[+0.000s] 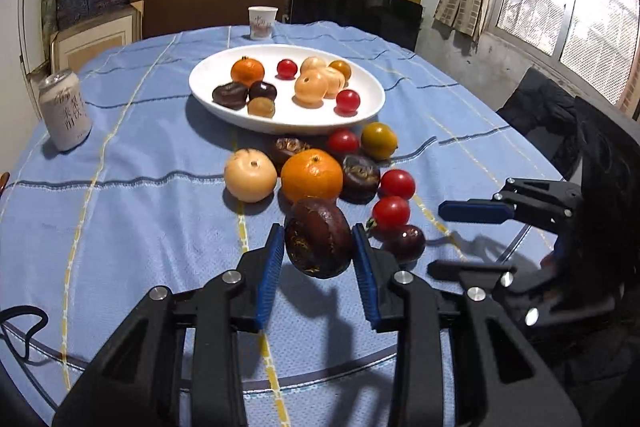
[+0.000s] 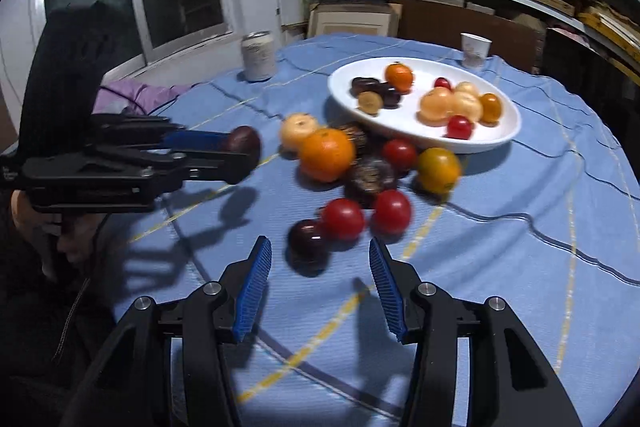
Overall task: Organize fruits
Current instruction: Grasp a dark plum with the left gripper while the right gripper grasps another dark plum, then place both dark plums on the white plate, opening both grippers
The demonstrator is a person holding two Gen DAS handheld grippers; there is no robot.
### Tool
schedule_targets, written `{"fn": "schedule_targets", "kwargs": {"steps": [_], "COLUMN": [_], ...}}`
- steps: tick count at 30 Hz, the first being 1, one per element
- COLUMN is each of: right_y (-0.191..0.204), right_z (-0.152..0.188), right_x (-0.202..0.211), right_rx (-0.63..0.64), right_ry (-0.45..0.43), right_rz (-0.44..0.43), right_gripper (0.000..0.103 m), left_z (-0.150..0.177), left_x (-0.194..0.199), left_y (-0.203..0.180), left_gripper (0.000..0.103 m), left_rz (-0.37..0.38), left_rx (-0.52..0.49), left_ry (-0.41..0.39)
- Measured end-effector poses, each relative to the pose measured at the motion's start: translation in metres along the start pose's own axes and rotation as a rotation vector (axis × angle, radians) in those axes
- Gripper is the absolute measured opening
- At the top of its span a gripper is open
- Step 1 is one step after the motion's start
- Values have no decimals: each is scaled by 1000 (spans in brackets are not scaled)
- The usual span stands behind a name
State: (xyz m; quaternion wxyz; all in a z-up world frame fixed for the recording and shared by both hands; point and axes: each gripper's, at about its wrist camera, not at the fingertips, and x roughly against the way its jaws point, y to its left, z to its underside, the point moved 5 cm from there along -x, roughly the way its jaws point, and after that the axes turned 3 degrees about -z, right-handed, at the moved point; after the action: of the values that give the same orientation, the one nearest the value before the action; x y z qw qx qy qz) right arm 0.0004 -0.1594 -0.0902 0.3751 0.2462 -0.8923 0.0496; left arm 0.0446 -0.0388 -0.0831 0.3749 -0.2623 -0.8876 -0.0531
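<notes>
- Far left of the surface (image 1: 120, 227), which has a blue striped cloth on it: a pale drink can (image 1: 65, 110) standing upright, well apart from all the fruit.
- Bit further in, at the back edge, there's a paper cup (image 1: 262, 22), just behind the white plate (image 1: 224, 98).
- The plate already has a bunch of stuff on it: a small orange, a few dark brown ones, pale peachy ones, couple of red cherry tomatoes.
- In front of the plate there's a loose pile on the cloth: a pale fruit (image 1: 250, 175) on the left, touching a big orange (image 1: 312, 175) next to it, then dark ones, red cherry tomatoes (image 1: 391, 212) and a yellow-green tomato (image 1: 378, 141) off to the right.
- Left tongs (image 1: 318, 247) are clamped on a dark brown fruit (image 1: 318, 242), blue pads pressing both its sides. From the right wrist view it looks lifted off the cloth, with its shadow underneath.
- Right of that, a dark plum-ish fruit (image 2: 309, 238) sits on the cloth touching a red tomato (image 2: 343, 219).
- Right tongs (image 2: 320, 261) are partly open with nothing gripped; the plum-ish one lies just ahead of the gap, with the pads not touching it.
- That view's a bit blurry, fyi.
</notes>
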Motion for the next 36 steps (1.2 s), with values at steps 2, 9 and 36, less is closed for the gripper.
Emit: {"fn": "schedule_targets", "kwargs": {"steps": [2,9,36], "right_y": [4,4,-38], "right_z": [0,-1,-24], "right_x": [-7,-18,27], "right_rx": [-18,-66,-107], "right_ry": [25,48,-75], "right_rz": [-11,18,109], "right_gripper": [48,29,29], "left_z": [2,6,-19], "left_x": [-1,-5,2], "left_y": [-2,-2,7], "left_gripper": [34,34,34], "left_rz": [5,9,-43], "left_rx": [-2,0,9], "left_ry": [4,20,-5]}}
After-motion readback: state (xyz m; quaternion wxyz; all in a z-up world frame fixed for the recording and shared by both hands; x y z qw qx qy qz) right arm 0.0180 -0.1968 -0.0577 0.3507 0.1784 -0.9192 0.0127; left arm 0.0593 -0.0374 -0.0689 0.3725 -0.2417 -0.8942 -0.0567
